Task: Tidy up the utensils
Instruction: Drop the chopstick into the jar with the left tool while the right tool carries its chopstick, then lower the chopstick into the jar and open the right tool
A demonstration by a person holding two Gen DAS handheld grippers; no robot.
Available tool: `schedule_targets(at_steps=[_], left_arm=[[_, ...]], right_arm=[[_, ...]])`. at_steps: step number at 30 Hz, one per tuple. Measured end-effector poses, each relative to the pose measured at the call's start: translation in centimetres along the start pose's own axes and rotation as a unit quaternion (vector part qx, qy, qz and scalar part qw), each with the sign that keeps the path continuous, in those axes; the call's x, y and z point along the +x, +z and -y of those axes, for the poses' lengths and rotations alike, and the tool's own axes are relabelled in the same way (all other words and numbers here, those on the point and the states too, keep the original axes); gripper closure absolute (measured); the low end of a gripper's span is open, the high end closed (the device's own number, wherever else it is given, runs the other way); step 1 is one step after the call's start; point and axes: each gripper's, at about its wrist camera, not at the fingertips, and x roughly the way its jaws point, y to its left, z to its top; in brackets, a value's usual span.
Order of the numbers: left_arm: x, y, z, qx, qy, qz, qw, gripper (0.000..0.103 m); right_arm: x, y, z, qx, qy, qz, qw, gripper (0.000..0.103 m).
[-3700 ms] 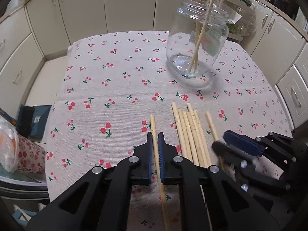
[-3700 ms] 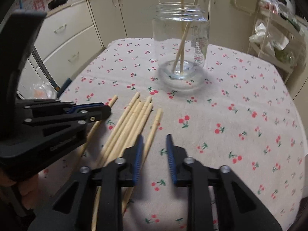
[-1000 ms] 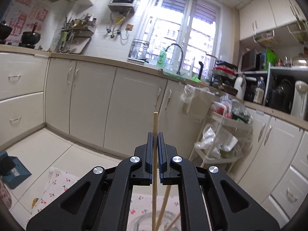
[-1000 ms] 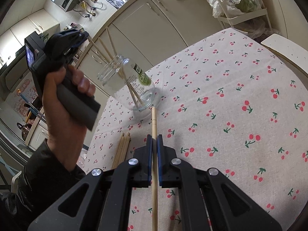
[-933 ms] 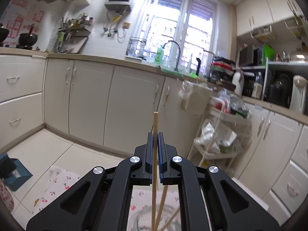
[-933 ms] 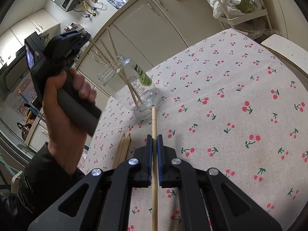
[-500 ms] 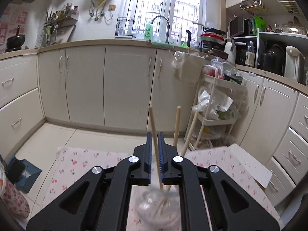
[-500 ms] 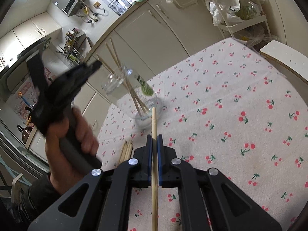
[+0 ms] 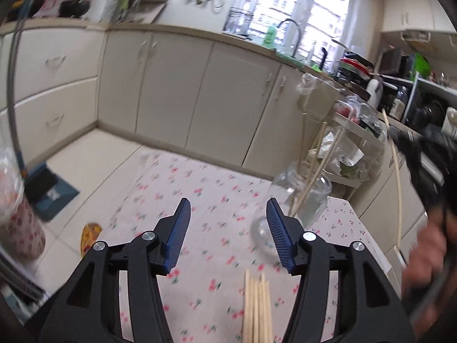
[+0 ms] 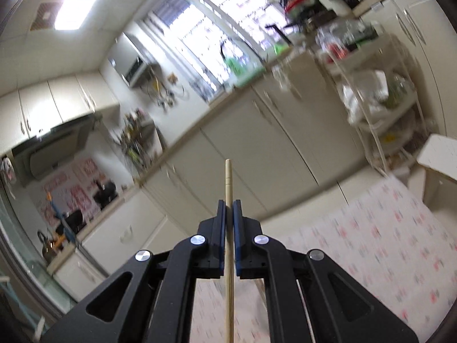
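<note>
The left gripper (image 9: 227, 223) is seen with its jaws spread, having just been opening, and nothing is held between the blue pads (image 9: 178, 233). Below and ahead of it, a bundle of loose chopsticks (image 9: 257, 308) is laid side by side on the table (image 9: 177, 188), which is covered by a cherry-print cloth; their tips are seen just below the gap of the jaws. Further out and to the right, a glass jar (image 9: 297, 208) is stood on the cloth, with several chopsticks (image 9: 317, 171) leaned inside it and projecting above its rim. At the far right edge of that view, a blurred hand (image 9: 425, 254) is seen around a dark handle, with a thin stick (image 9: 395, 177) raised in front of it.

The right gripper (image 10: 229, 208) is pressed together on a single chopstick (image 10: 228, 183), which is pinched between the pads and carried upright, its upper end standing above the jaws and its lower length running down between the black arms. Behind it, cream cabinets (image 10: 228, 131) and a window (image 10: 217, 20) are shown, blurred, with the edge of the clothed table at lower right
</note>
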Motion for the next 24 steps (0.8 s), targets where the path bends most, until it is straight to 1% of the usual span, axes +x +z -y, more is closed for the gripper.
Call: schedule_targets(at_steps=[3,6,10,15,19,24], left_arm=[[-0.7,-0.7,-1.2,-0.017,0.002,-0.005,0.9998,0.050],[-1.0,-1.0,-1.5,-0.026,0.000,-0.009,0.9996,0.050],[-1.4,-1.3,-1.7,-0.036,-0.008,-0.014,0.9992,0.049],[-1.3,-1.2,-2.0,-0.044,-0.018,-0.021,0.9987,0.049],[-1.1,-1.0,-2.1,-0.053,-0.021,-0.023,0.9981,0.049],[-1.1,-0.7,-2.1,-0.060,-0.025,-0.023,0.9976,0.049]], right_arm=[[2.0,1.2,-0.5,0.005,0.000,0.030,1.000,0.097],[3.9,1.6,-0.7,0.009,-0.012,0.057,0.998,0.097],[5.6,1.2,-0.6,0.000,-0.033,0.074,0.997,0.097],[7.0,0.8,-1.6,-0.041,-0.056,0.106,0.992,0.097],[7.8,-0.1,-2.3,-0.072,-0.067,0.113,0.989,0.097],[8.4,-1.9,-2.7,-0.106,-0.072,0.101,0.987,0.097]])
